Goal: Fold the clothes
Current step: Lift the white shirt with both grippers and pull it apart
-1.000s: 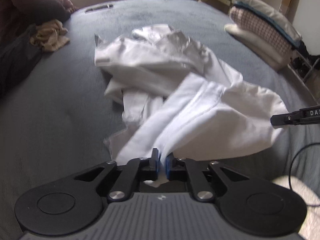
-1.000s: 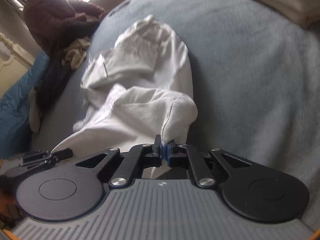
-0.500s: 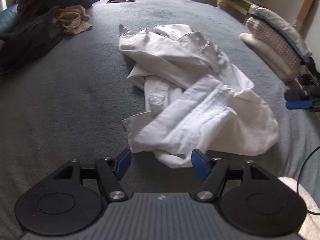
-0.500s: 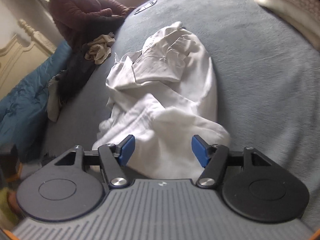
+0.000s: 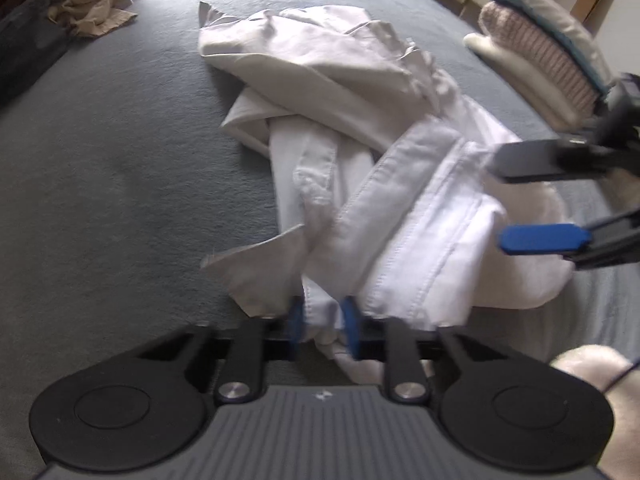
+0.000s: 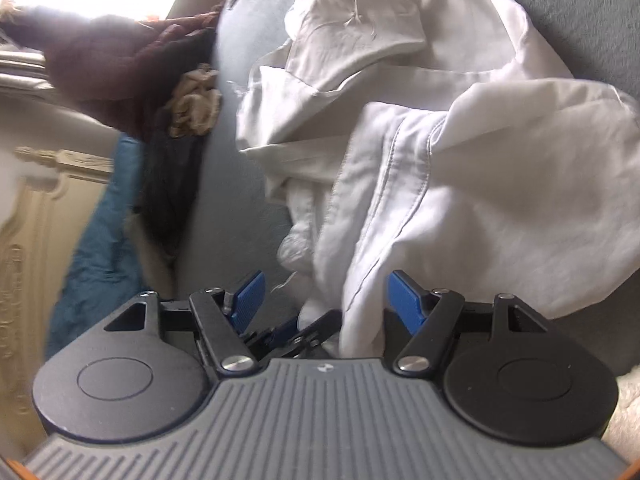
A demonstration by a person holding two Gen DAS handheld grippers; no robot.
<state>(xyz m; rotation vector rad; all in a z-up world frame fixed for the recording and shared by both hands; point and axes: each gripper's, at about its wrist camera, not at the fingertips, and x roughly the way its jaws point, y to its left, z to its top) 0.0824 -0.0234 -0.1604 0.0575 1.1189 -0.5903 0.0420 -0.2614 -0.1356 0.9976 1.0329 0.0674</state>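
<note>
Bed: grey blanket (image 5: pixel 100 152), white shirt (image 5: pixel 320 92) crumpled
Left gripper (image 5: pixel 319 322): my nearer one, pinching its near hem
Right gripper (image 6: pixel 324 294): spread wide, shirt dead ahead

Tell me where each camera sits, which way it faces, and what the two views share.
Left wrist: sits on the left tongs, looking forward across the grey bed at the white shirt; its blue pads have cloth between them, and the right tongs show, open, at the right edge.
Right wrist: sits on the right tongs, open, close over the shirt, facing the dark clothes pile.
Shared: the white shirt, the grey bed, the beige garment.
</note>
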